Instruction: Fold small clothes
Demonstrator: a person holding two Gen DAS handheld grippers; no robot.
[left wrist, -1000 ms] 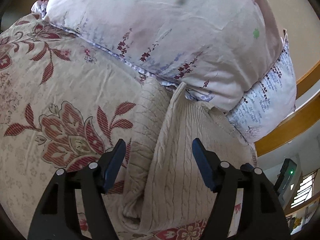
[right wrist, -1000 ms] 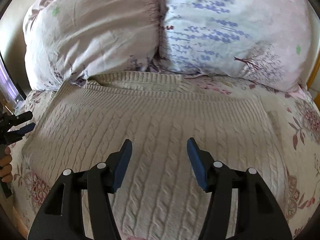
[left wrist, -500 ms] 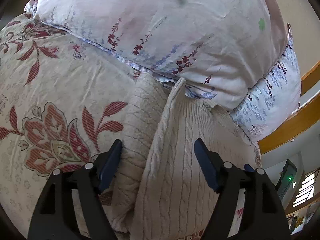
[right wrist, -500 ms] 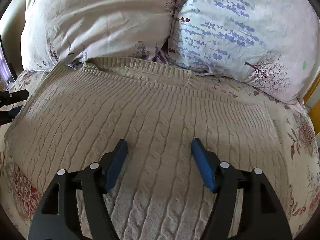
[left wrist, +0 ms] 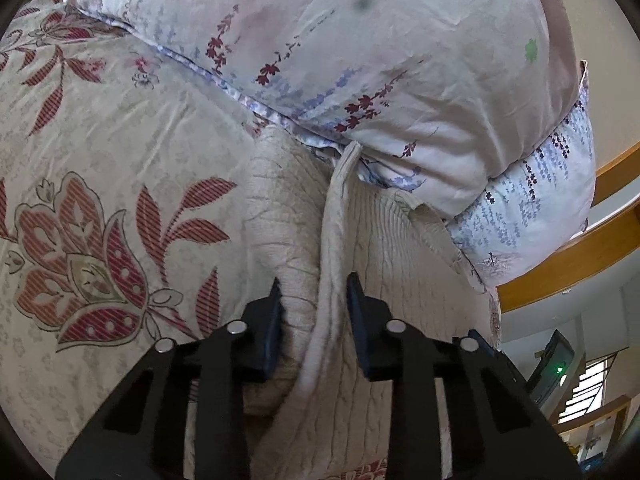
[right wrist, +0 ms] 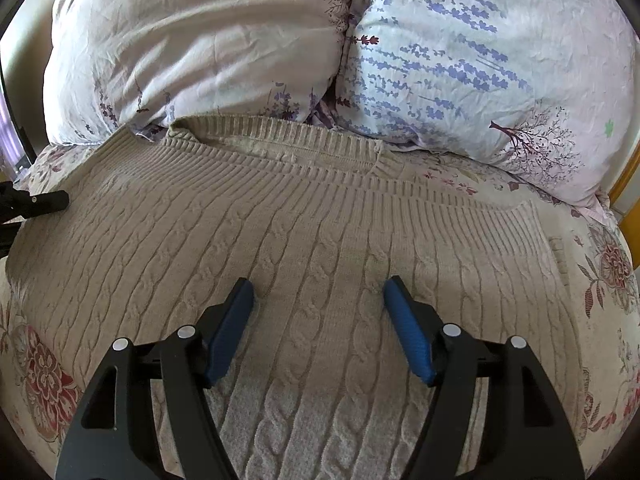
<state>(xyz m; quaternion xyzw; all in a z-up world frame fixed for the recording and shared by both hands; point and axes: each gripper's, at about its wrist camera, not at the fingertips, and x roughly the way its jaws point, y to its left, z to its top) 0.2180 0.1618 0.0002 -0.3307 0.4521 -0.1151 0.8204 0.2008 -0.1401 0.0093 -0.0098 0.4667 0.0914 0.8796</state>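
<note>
A cream cable-knit sweater (right wrist: 320, 232) lies spread on a floral bedsheet, its ribbed hem near the pillows. In the left wrist view its side edge (left wrist: 332, 248) stands up as a fold. My left gripper (left wrist: 314, 304) is shut on that raised edge of the sweater. My right gripper (right wrist: 318, 300) is open and empty, low over the middle of the sweater. The tip of the left gripper (right wrist: 44, 202) shows at the sweater's left edge in the right wrist view.
Two floral pillows (right wrist: 200, 40) (right wrist: 480, 60) lean at the head of the bed, just behind the sweater. The floral bedsheet (left wrist: 100, 160) stretches left of the sweater. A wooden bed frame (left wrist: 580, 256) runs on the right.
My left gripper has moved forward onto the sweater's raised side edge and closed on it. My right gripper has stayed open and moved a little closer to the sweater.
</note>
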